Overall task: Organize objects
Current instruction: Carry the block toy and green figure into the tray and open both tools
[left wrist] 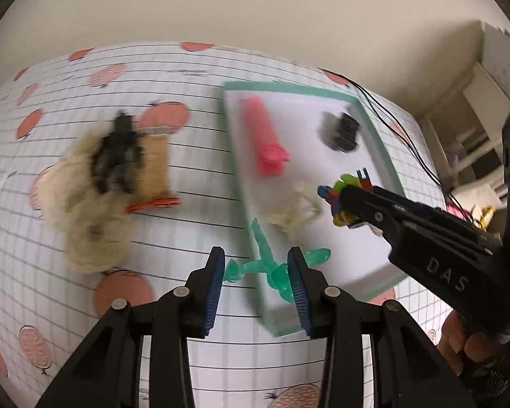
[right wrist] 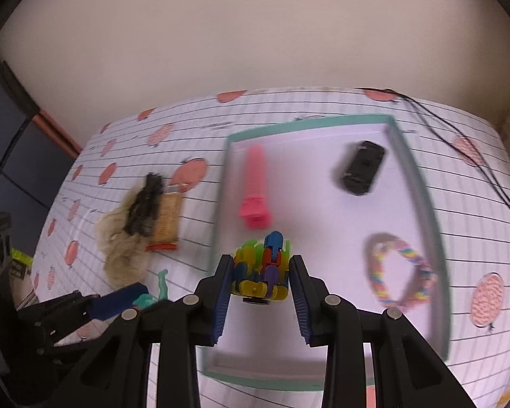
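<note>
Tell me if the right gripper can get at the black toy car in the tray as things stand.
Probably not yet: the right gripper is shut on the multicoloured plastic link toy. The black toy car lies uncovered in the teal-rimmed tray, so the way looks free once the toy is released.

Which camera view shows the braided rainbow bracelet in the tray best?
The right wrist view: the braided rainbow bracelet lies unobstructed, though blurred, on the tray floor at right. In the left wrist view the right hand-held gripper crosses that corner, so the bracelet is not visible.
</note>
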